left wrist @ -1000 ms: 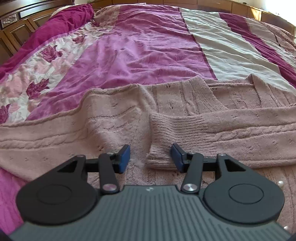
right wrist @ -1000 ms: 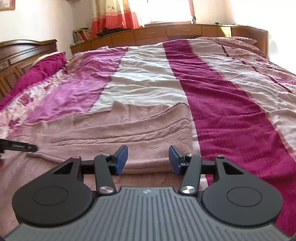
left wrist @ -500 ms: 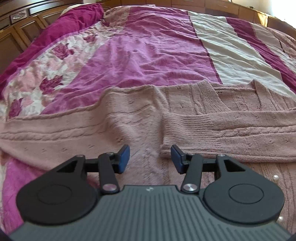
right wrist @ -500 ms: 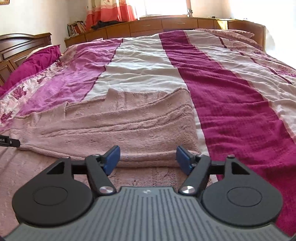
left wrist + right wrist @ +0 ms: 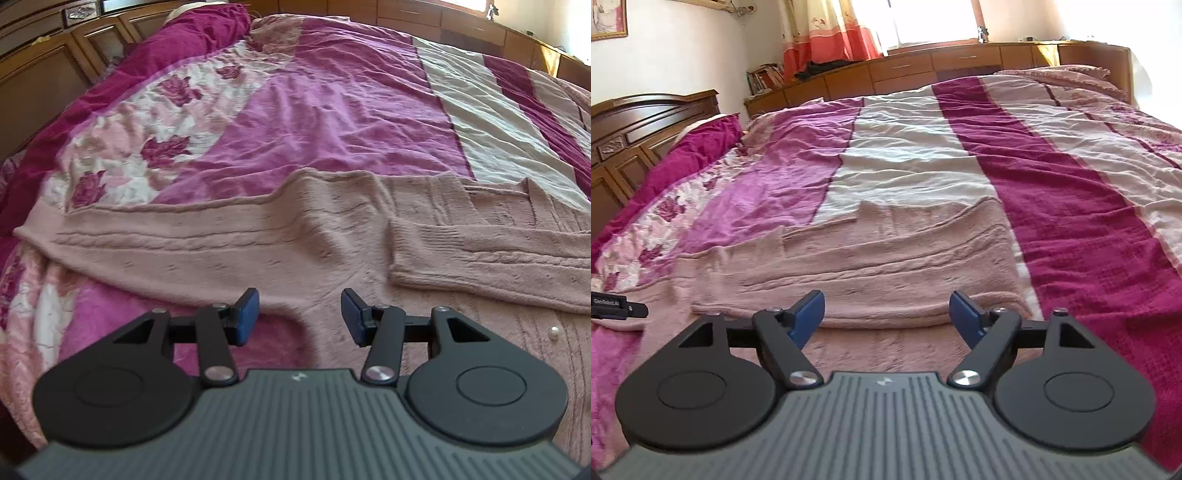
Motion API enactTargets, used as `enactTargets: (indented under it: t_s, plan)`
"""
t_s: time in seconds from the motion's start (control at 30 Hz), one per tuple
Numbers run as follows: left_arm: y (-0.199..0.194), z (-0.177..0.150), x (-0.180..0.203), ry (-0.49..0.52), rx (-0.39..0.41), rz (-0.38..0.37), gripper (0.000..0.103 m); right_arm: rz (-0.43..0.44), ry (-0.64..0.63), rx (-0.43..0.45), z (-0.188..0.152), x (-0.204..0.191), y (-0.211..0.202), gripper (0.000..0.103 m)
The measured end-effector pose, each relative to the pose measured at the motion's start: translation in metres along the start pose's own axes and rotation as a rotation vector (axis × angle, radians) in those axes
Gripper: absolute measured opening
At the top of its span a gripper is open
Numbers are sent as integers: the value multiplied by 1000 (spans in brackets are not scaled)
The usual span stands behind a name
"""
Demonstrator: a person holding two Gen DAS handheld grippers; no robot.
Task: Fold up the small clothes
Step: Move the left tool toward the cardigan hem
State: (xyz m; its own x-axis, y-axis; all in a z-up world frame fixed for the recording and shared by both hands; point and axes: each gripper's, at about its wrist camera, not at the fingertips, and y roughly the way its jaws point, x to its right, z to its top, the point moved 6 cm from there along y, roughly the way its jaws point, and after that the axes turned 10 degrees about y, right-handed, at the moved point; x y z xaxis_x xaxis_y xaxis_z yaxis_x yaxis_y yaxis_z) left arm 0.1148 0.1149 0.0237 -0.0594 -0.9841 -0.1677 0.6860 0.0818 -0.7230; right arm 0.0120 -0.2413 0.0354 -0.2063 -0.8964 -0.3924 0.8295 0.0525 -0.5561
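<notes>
A dusty pink knitted cardigan [image 5: 229, 251] lies flat on the bed. One sleeve [image 5: 480, 266] is folded across its body from the right; the other sleeve [image 5: 122, 236] stretches out to the left. A pearl button [image 5: 554, 332] shows at lower right. My left gripper [image 5: 300, 316] is open and empty, just above the cardigan near the left underarm. My right gripper [image 5: 888, 314] is open wide and empty, over the folded right part of the cardigan [image 5: 886, 258]. The left gripper's tip [image 5: 618, 309] shows at the left edge of the right wrist view.
The bed is covered by a quilt [image 5: 1052, 177] with magenta, pink and cream stripes and a floral band [image 5: 140, 155]. A dark wooden headboard [image 5: 639, 129] stands to the left. Low wooden cabinets [image 5: 923, 70] and a curtained window lie beyond the bed.
My left gripper has moved left, from the folded sleeve's cuff toward the outstretched left sleeve. My right gripper has opened wider and drawn back a little over the cardigan's right side.
</notes>
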Motion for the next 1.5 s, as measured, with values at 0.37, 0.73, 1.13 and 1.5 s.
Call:
enactTargets:
  t_s: [0.37, 0.73, 1.13, 1.5]
  plan:
    - [5, -23, -53, -101, -52, 45, 51, 28, -7, -63, -28, -16, -14, 85]
    - [14, -35, -88, -199, -55, 64, 75, -26, -30, -126, -54, -10, -6, 86]
    - [48, -36, -148, -478, -53, 104, 76, -60, 2, -169, -64, 2, 7, 86]
    - [87, -25, -177, -580, -4, 106, 80, -77, -14, -178, -70, 2, 16, 88]
